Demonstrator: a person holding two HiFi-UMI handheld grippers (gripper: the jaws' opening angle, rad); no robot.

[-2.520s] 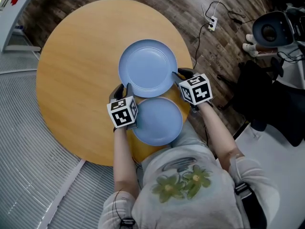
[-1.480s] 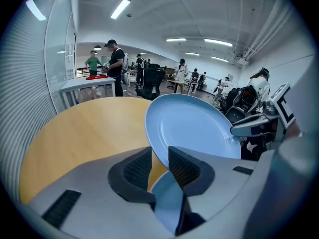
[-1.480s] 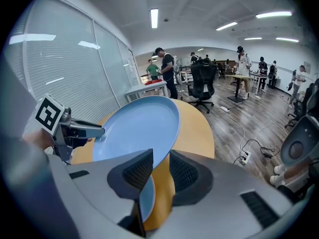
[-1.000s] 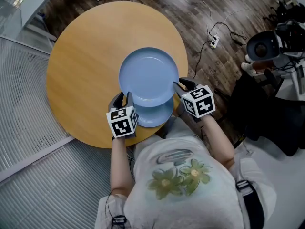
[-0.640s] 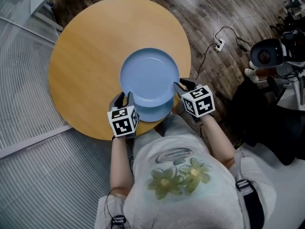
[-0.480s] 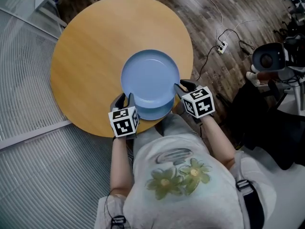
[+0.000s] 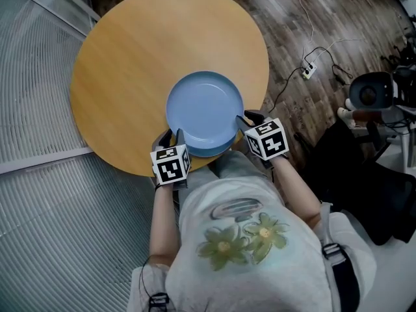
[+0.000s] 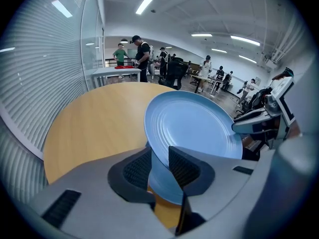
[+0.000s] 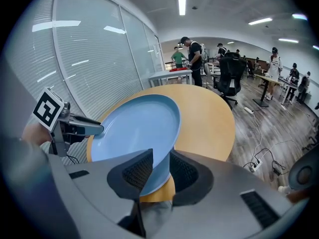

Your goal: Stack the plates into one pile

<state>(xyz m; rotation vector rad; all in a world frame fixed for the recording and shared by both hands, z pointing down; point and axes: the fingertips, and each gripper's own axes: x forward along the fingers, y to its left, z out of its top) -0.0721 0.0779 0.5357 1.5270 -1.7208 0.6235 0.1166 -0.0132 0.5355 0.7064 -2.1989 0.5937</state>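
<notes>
The left gripper (image 8: 159, 168) has its jaws clamped on the rim of the top plate (image 8: 194, 128); the ribbed pads sit on either side of the blue edge, one above and one below. The right gripper (image 9: 160, 171) grips the same plate (image 9: 134, 128) at the opposite rim in the same way, pads pressed on the edge. Each gripper view shows the other gripper across the plate, biting its far rim.

In the head view the left gripper (image 7: 170, 135) and right gripper (image 7: 246, 119) flank the top plate (image 7: 205, 109) on its near-left and near-right sides, with their marker cubes turned up toward the camera.

Below it lies a second blue plate, the bottom plate (image 7: 211, 152), which shows only as a thin crescent along the near side of the top one. The two are nearly lined up, the top plate set a little farther from the person. Whether the top plate rests on the bottom one or hangs just above it cannot be told; in the gripper views it looks slightly tilted.

Both plates are at the near edge of the round wooden table (image 7: 130, 64), toward its right side, with the bottom plate's rim reaching that edge. The person stands just behind that edge, arms stretched forward.

Right of the table, cables and a power strip (image 7: 309, 71) lie on the wood floor.
</notes>
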